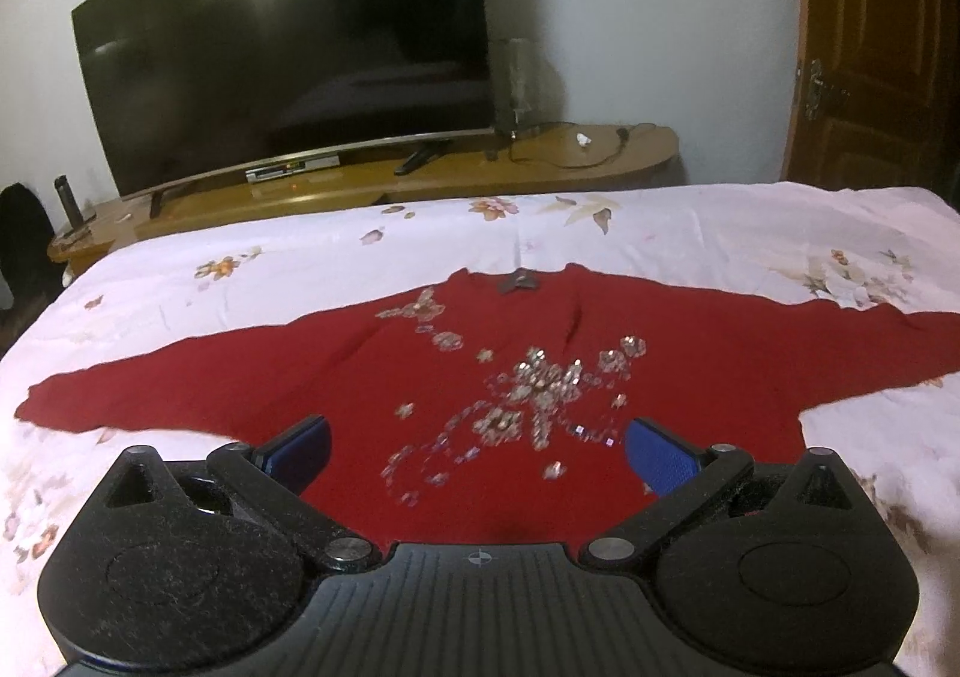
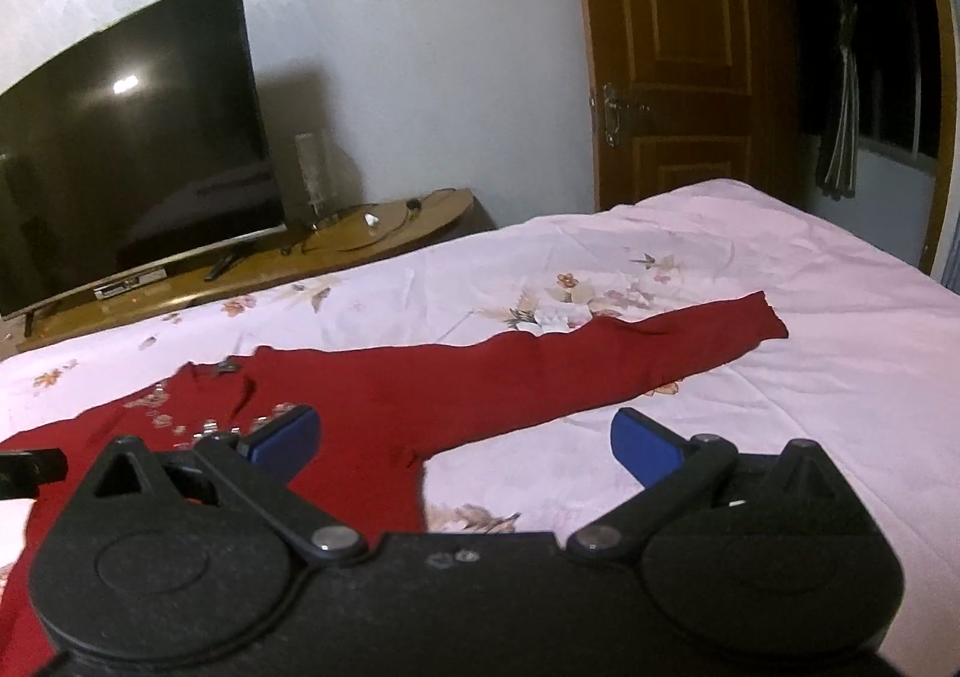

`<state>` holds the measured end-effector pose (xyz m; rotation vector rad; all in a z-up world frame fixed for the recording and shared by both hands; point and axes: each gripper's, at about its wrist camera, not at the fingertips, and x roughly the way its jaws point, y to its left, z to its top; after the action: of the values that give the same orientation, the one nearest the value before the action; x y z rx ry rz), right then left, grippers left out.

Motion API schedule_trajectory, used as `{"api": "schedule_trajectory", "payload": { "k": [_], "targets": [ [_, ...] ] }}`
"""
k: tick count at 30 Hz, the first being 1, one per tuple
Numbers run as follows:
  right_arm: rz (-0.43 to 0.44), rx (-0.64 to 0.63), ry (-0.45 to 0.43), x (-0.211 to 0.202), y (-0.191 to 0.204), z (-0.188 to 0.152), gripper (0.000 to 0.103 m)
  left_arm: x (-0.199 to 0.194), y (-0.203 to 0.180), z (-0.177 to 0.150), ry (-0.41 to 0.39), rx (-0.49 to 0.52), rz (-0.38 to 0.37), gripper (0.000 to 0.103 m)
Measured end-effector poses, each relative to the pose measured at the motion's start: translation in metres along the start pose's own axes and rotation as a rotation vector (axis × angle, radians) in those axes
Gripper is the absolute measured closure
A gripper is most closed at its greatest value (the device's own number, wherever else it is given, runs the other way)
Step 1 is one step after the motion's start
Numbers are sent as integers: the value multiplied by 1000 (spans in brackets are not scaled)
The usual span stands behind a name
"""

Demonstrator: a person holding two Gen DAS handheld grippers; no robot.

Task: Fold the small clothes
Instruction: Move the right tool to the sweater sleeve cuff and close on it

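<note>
Dim indoor light, lamp glare on the television [image 1: 288, 53], soft blur throughout, fisheye bending at edges

Left gripper [image 1: 478, 452] and right gripper [image 2: 465, 437]: each had a matte black ribbed body, two round hubs, silver pivot screws and blue-padded jaws on black link arms. A small crosshair marking sat on the left body.

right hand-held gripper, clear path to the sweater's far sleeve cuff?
Probably yes. The right hand-held gripper is open, and only flat bedsheet lies between it and the sleeve cuff.
</note>
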<state>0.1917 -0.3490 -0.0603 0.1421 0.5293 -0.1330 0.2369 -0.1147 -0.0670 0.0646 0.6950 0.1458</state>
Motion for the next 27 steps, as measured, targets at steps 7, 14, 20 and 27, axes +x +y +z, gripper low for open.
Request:
{"api": "schedule_trajectory", "payload": {
  "k": [7,14,20,27],
  "targets": [
    [-35,18,45,59,-35,10,1,40,-36,17,22,14,4,0],
    [-98,85,99,115,-90,16,2,76,-63,28,41,15,2,0],
    [-140,120,129,148,-123,17,4,101,-77,32,61,21,5,0],
    [-189,171,167,185,-158,18,23,123,-83,34,87,10,12,0]
  ]
}}
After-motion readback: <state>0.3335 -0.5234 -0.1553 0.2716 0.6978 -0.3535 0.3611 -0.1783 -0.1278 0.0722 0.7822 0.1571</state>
